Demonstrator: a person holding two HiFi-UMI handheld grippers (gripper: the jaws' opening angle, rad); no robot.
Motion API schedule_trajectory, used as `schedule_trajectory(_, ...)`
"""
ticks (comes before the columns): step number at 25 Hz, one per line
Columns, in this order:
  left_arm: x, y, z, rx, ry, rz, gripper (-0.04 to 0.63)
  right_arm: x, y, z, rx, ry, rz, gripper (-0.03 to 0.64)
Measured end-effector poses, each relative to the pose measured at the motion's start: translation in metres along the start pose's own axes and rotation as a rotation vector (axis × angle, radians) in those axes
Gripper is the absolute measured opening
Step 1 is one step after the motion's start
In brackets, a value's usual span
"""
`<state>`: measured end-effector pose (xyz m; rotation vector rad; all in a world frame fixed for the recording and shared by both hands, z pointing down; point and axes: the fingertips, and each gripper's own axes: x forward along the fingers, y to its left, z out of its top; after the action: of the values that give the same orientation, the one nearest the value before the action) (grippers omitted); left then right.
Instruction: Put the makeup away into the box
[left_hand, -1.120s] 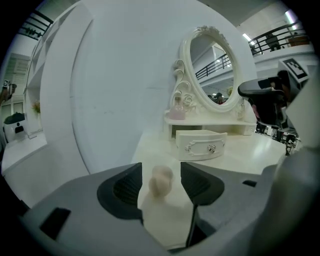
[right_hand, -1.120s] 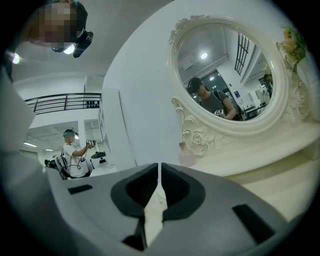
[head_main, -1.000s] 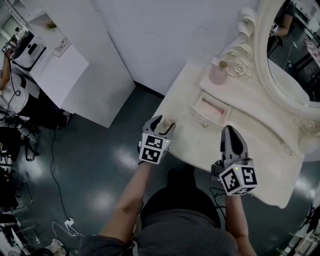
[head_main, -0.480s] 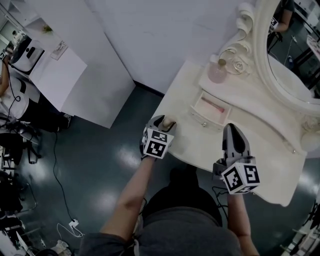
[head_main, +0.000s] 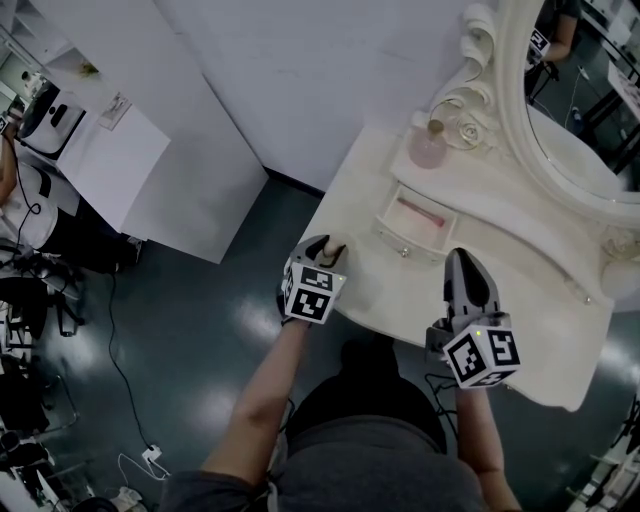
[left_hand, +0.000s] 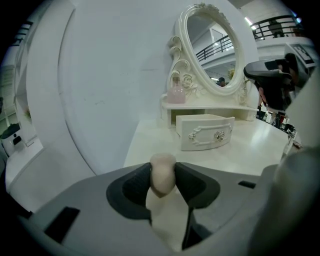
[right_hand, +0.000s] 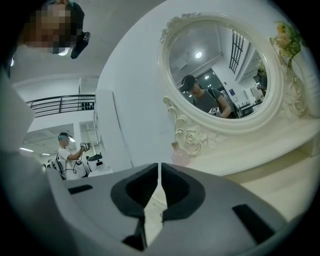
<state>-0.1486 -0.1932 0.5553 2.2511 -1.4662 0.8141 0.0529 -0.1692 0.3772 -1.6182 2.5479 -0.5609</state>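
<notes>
A beige egg-shaped makeup sponge (left_hand: 162, 171) stands on the cream dressing table (head_main: 400, 290) near its left front corner. My left gripper (head_main: 326, 250) points down at it, its jaws closing, and both dark pads press the sponge's sides. In the head view the sponge (head_main: 338, 250) peeks out at the gripper's tip. The small cream drawer box (head_main: 420, 222) stands open further back, with something pink inside; in the left gripper view the box (left_hand: 205, 131) shows its ornate front. My right gripper (head_main: 465, 262) hovers over the table's front, shut with nothing in it (right_hand: 159, 172).
A pink perfume bottle (head_main: 427, 150) stands on the raised shelf beside the ornate oval mirror (head_main: 570, 110). The table's left edge drops to dark floor. White partitions stand at the left; a person (right_hand: 67, 155) works in the background.
The left jaws, open around the sponge before, have closed onto it. Both hands have stayed almost in place.
</notes>
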Motion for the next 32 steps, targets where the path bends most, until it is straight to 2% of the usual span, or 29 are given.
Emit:
schedule_trajectory(14,-0.036,0.000,0.068,0.029,-0.116,0.014,0.152,0.007,-0.004,0.002,0.015,0.000,0.014,0.025)
schedule_trajectory(32,-0.040,-0.010,0.148,0.099,-0.246,0.009,0.152,0.012,-0.021,0.011,0.017,-0.014,0.011,0.025)
